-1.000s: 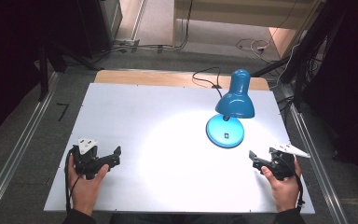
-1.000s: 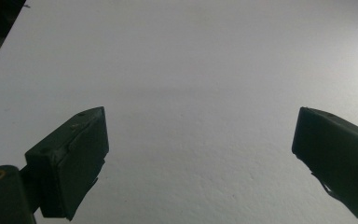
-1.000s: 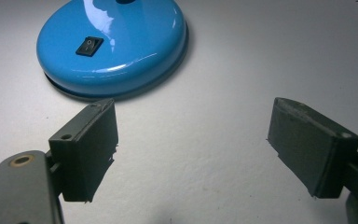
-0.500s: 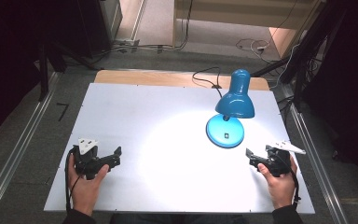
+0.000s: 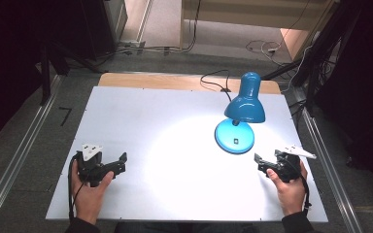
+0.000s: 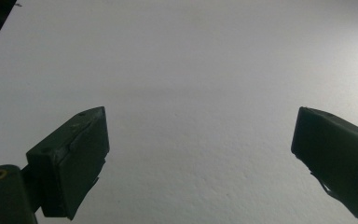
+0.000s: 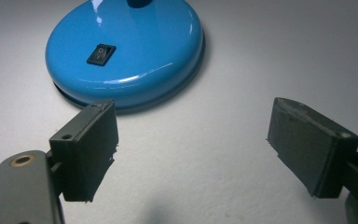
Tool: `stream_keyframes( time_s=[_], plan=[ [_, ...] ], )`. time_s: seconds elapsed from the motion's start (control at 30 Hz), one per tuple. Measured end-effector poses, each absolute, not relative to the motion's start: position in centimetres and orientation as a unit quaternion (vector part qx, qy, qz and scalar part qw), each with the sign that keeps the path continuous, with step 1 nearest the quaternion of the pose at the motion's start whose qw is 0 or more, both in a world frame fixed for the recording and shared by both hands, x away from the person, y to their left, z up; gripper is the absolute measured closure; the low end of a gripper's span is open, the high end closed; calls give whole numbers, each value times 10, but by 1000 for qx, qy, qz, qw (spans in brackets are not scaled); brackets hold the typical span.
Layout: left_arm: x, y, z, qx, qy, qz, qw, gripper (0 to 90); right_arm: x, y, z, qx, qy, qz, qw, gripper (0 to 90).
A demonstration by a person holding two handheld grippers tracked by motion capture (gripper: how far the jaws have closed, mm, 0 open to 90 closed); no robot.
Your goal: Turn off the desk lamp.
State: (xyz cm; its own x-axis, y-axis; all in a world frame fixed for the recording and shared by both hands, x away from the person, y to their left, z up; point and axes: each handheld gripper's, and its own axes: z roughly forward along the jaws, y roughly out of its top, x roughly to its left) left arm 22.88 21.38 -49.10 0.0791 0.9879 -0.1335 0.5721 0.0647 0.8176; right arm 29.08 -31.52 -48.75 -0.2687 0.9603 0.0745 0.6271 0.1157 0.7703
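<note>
A blue desk lamp stands lit on the white table (image 5: 165,121), with its shade (image 5: 245,104) tipped down over its round base (image 5: 234,137). The base (image 7: 126,51) carries a black rocker switch (image 7: 101,54). My right gripper (image 5: 259,163) is open just right of the base, low over the table and apart from it. Its jaws (image 7: 191,149) are wide apart with nothing between them. My left gripper (image 5: 121,164) is open near the front left of the table, its jaws (image 6: 200,154) spread over bare white surface.
The lamp's black cable (image 5: 216,80) runs off the table's back edge over a wooden strip (image 5: 150,80). Metal rails (image 5: 24,145) run along both sides of the table. A pool of lamp light falls on the middle of the table.
My right gripper has slid a little to the left, closer to the lamp's base. The left gripper has stayed in place.
</note>
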Motion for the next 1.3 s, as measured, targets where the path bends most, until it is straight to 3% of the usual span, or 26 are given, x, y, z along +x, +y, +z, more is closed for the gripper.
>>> stream_keyframes(
  time_s=[1.3],
  plan=[
    [227,215,-490,628,619,269,387,50,314,-292,-485,544,723,354,236,191]
  ],
)
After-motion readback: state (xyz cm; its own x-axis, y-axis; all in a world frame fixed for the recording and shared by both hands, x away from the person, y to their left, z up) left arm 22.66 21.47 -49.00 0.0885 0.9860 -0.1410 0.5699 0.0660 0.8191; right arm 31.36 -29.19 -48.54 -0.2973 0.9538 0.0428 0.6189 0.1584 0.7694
